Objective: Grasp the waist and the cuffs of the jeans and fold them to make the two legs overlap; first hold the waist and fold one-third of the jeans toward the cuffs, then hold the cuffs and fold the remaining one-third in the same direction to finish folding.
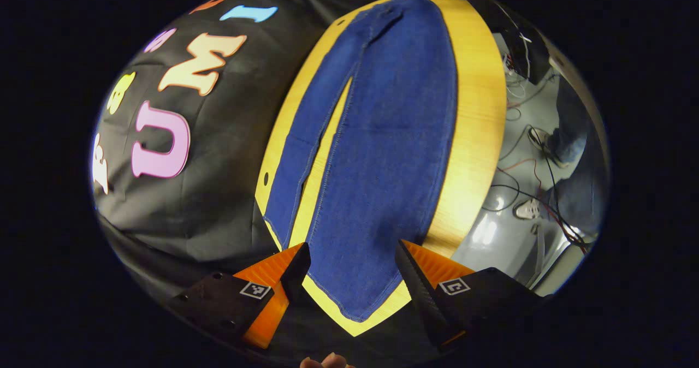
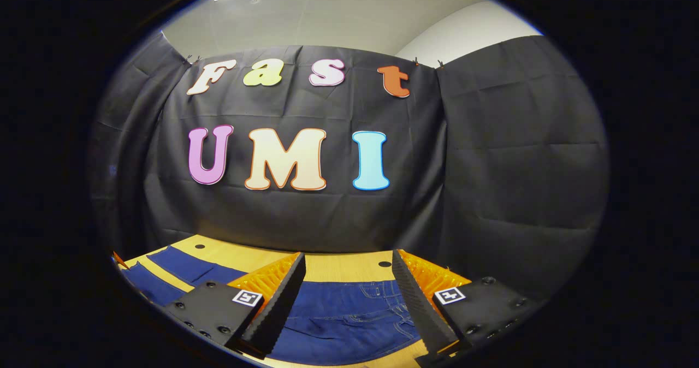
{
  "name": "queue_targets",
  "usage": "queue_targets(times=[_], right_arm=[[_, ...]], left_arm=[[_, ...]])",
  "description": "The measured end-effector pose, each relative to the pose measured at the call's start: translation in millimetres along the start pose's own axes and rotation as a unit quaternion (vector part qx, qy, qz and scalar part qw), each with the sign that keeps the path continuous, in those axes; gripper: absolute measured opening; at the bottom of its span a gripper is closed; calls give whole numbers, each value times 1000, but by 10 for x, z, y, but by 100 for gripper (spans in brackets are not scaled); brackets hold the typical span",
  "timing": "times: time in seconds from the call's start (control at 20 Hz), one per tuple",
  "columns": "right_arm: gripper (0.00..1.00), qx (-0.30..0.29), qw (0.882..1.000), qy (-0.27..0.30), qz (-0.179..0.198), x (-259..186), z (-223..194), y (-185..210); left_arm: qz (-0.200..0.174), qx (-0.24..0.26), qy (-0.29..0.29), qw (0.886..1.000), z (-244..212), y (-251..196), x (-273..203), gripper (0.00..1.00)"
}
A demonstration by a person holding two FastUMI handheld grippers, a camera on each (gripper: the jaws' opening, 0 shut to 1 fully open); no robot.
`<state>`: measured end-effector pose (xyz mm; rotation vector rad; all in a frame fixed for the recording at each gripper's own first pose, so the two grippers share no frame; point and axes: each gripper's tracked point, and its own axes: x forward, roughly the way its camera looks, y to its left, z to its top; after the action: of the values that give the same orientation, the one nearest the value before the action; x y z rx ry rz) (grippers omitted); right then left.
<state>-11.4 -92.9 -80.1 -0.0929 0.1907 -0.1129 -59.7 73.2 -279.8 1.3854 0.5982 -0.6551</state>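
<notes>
Left gripper view: unlabelled jeans (image 1: 382,155) flat.

Left gripper (image 1: 352,261) jaws spread wide, empty; right gripper (image 2: 348,272) likewise wide, empty.

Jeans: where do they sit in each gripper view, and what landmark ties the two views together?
Left gripper view: jeans fill the centre, spread flat lengthwise, cuffs near the left gripper, waist at top.
Right gripper view: jeans lie along the bottom, waist between the fingers of the right gripper, legs running off to the left.
Shared landmark: the yellow wooden table under the jeans.
</notes>
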Motion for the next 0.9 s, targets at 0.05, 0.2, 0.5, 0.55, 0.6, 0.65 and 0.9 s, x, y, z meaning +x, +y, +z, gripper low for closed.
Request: queue_targets(times=[0.05, 0.2, 0.5, 0.55, 0.6, 0.65, 0.9], right_arm=[[98, 0, 1000, 2, -2, -10, -21, -5], [98, -7, 1000, 3, -8, -54, -38, 1], [99, -5, 999, 15, -32, -181, -136, 15], [99, -6, 999, 17, -37, -210, -143, 24], [98, -7, 999, 17, -41, -239, -154, 39], [98, -7, 999, 19, -45, -270, -174, 57], [98, -25, 997, 26, -64, -416, -229, 101]], left_arm=[[-6, 17, 2, 1000, -23, -60, 15, 96], [-37, 47, 7, 998, -88, -262, 85, 96], [-24, 81, 3, 996, -97, -164, 363, 85], [-22, 80, -3, 997, -74, -137, 392, 85], [-25, 80, -7, 996, -59, -121, 440, 85], [-40, 80, -11, 996, -68, -138, 496, 84], [-98, 78, -5, 992, -106, -305, 556, 14]])
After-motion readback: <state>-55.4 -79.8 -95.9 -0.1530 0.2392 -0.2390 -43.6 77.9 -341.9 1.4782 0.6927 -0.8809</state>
